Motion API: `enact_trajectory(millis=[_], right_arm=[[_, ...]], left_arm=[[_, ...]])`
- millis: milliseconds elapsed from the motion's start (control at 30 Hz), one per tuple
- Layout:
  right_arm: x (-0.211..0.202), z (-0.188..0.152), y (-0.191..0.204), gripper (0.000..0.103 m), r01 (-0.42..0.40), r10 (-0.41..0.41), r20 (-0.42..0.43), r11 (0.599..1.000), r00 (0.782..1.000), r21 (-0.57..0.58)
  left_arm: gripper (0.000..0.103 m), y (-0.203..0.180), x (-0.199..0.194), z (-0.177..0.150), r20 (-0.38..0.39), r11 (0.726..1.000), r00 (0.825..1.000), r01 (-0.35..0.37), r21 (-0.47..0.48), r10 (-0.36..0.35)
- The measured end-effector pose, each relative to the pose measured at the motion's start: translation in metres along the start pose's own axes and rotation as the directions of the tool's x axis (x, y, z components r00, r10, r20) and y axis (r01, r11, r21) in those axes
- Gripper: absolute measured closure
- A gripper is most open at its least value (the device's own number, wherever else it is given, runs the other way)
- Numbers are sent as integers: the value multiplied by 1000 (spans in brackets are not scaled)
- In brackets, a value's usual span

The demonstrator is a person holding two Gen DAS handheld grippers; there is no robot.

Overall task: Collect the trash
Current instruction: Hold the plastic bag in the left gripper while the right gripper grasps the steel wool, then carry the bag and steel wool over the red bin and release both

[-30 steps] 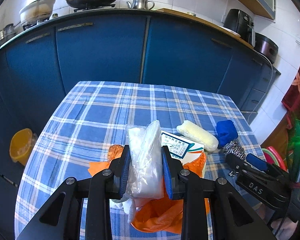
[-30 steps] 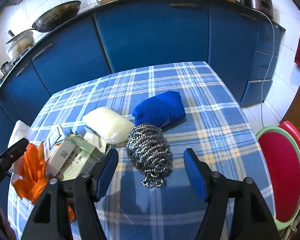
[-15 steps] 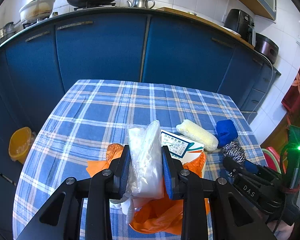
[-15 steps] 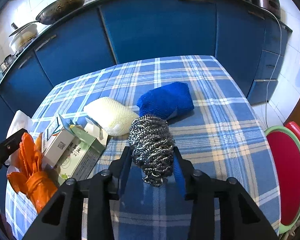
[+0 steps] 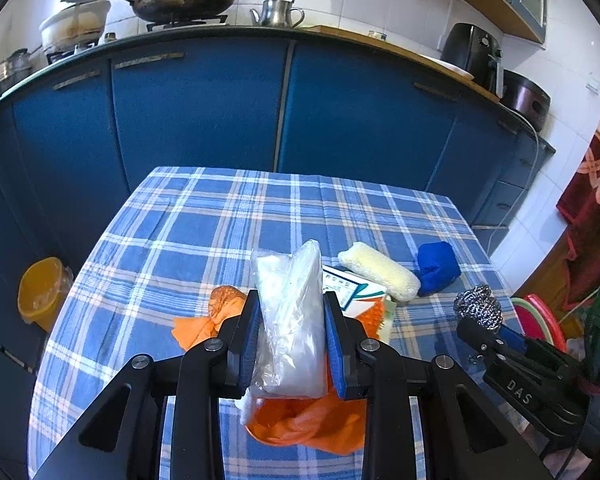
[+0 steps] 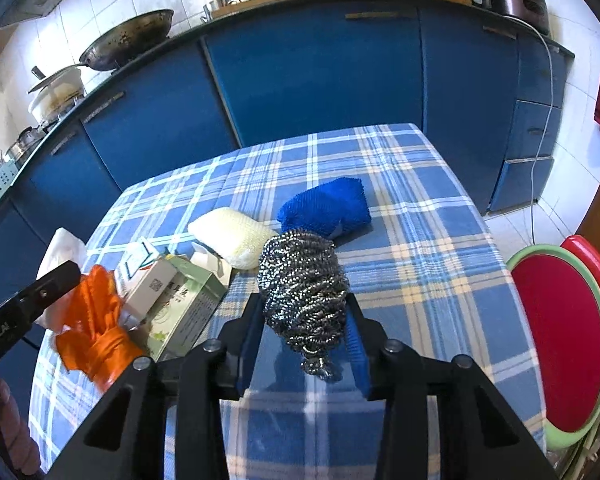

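Left gripper (image 5: 290, 344): blue pads clamped on a crumpled clear plastic bag (image 5: 290, 320), held above a bunched orange plastic bag (image 5: 312, 420) near the front edge of the table (image 5: 180, 220), which carries a blue-and-white checked cloth.

Right gripper (image 6: 306, 340): blue pads pressed against both sides of a silver steel-wool scouring ball (image 6: 302, 288), gripped near the table's front right corner; loose strands hanging below the pads.

On the cloth, toward the middle of the table: a pale yellow oblong sponge (image 6: 230, 236) lying just beside a folded blue knitted cloth (image 6: 326, 210), both behind the steel-wool ball. To the left of the ball: a white-and-green printed cardboard box (image 6: 176, 304), touching the orange bag (image 6: 96, 340) at the front left.

Beyond the far edge of the table: blue cabinet fronts (image 5: 204, 112). On the floor off the left edge: a yellow lined bin (image 5: 42, 292). Off the right edge: a round red stool seat with green rim (image 6: 560, 344).
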State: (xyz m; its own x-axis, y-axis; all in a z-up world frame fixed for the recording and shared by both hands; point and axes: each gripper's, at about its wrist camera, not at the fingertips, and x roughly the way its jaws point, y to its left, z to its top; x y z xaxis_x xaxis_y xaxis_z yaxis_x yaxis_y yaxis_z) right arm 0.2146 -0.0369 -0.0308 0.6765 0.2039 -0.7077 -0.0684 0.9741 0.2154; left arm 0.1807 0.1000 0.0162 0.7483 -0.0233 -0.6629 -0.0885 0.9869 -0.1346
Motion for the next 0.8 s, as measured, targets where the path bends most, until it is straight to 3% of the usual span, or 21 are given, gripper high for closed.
enact_trajectory(millis=[367, 800], right_arm=[[-43, -5, -11, 61, -11, 10, 62, 1000, 998, 16], [-92, -13, -48, 61, 15, -22, 128, 998, 991, 61]], left_arm=[[73, -23, -23, -1, 24, 999, 999, 32, 34, -33], [72, -76, -36, -7, 18, 989, 995, 92, 114, -94]])
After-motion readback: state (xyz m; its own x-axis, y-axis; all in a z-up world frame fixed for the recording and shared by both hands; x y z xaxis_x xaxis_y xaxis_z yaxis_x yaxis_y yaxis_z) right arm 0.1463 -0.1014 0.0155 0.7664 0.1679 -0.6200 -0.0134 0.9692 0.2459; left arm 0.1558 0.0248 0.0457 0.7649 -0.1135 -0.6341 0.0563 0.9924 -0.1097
